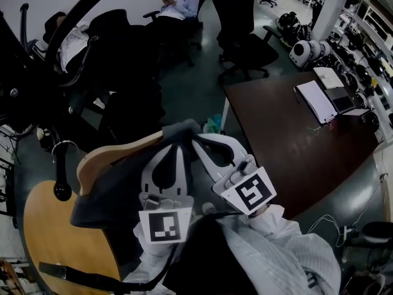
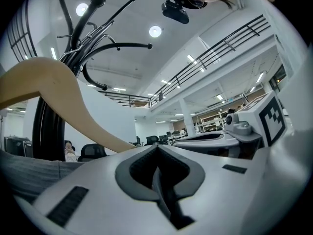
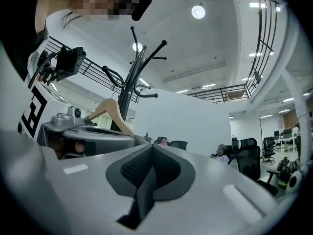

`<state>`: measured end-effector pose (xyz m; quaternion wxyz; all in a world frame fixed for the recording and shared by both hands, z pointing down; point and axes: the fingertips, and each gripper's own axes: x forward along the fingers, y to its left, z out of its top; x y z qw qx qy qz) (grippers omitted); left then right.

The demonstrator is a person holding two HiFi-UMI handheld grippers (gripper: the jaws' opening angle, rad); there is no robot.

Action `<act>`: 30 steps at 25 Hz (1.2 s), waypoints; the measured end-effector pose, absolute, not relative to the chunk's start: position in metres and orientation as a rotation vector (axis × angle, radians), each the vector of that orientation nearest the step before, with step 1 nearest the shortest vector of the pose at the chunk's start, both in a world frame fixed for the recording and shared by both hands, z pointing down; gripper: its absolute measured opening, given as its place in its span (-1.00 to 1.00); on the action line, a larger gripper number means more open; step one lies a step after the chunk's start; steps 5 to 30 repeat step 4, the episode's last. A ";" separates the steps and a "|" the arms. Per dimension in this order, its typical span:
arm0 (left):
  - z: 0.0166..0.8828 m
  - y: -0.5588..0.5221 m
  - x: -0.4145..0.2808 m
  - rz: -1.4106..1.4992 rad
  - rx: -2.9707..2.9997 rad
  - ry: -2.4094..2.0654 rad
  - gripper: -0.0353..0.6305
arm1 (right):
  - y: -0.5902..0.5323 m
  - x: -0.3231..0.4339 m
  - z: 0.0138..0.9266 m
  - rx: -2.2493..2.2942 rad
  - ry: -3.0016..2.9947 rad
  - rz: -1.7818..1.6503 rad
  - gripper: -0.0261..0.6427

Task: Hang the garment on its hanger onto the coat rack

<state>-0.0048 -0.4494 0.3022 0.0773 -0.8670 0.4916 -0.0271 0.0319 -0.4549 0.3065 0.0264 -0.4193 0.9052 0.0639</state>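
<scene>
A wooden hanger point(image 1: 116, 152) carries a dark grey garment point(image 1: 110, 189) close under my head camera, beside the black coat rack point(image 1: 80, 17). Its metal hook point(image 1: 61, 145) sits by a knobbed black peg point(image 1: 61, 192); I cannot tell whether it rests on it. My left gripper point(image 1: 178, 145) and right gripper point(image 1: 196, 141) point upward side by side, tips at the garment on the hanger's right end. Each gripper's own view shows its jaws shut with nothing visible between: left gripper point(image 2: 156, 148), right gripper point(image 3: 151, 146). In the left gripper view the hanger point(image 2: 63, 87) arcs down to the tips.
A dark brown table point(image 1: 288, 134) with papers and a laptop stands to the right. Black office chairs point(image 1: 245, 48) and seated people fill the far floor. A round wooden surface point(image 1: 55, 244) lies at lower left. The rack's pole point(image 2: 49, 126) rises just behind the hanger.
</scene>
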 end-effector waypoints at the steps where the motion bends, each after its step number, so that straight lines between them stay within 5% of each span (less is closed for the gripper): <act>1: 0.303 -0.449 -0.004 -0.083 -2.600 1.474 -0.88 | -0.455 0.032 0.307 -1.295 2.798 0.198 -0.92; 30: 0.303 -0.449 -0.003 -0.089 -2.606 1.479 -0.88 | -0.454 0.033 0.305 -1.287 2.806 0.210 -0.92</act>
